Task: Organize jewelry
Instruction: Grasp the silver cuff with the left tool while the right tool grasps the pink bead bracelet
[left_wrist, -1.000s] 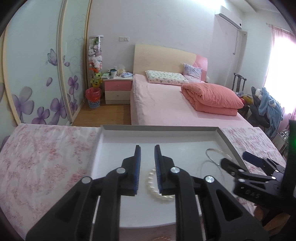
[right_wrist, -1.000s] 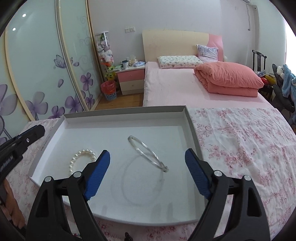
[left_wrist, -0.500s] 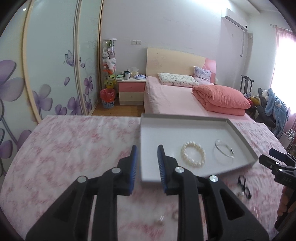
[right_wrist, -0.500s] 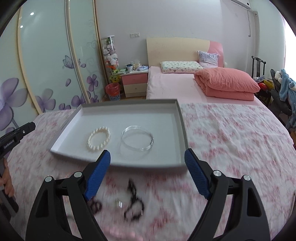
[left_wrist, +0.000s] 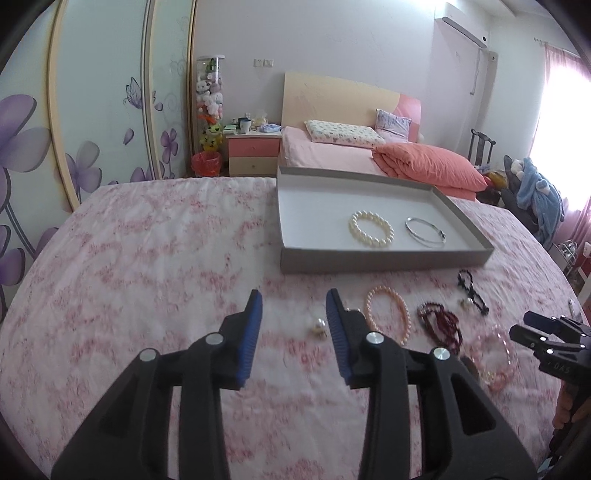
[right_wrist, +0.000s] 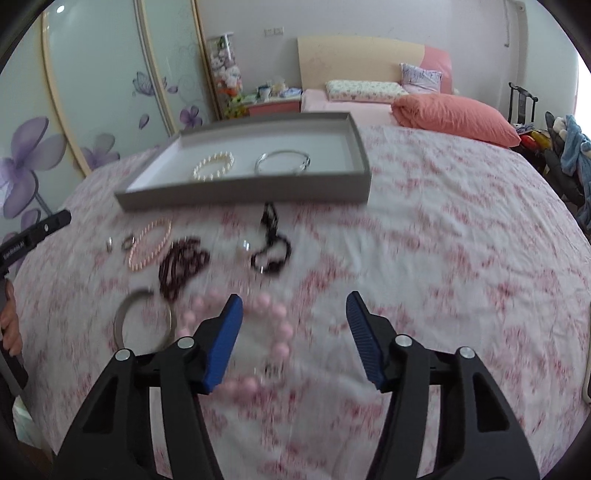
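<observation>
On the floral bedspread (left_wrist: 147, 258): loose jewelry lies in front of the grey tray (left_wrist: 384, 260).
Tray: holds pearl bracelet (left_wrist: 370, 228) and silver bangle (left_wrist: 424, 231).
Right view only: metal ring (right_wrist: 142, 321) beside pink bead bracelet (right_wrist: 273, 325).
Left view only: pearl earring (left_wrist: 319, 325), sharp.
Blurred: right view's loose pieces.
Left gripper (left_wrist: 293, 317): moderately parted, empty, earring between its fingers.
Right gripper (right_wrist: 293, 325): wide, empty, above pink bead bracelet.

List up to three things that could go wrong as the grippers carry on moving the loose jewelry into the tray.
The open right gripper hovers over the pink bead bracelet, which lies beside a metal bangle; closing could nudge or catch both. The dark red beads lie heaped and may snag. The small pearl earring could slip from the left gripper.
</observation>
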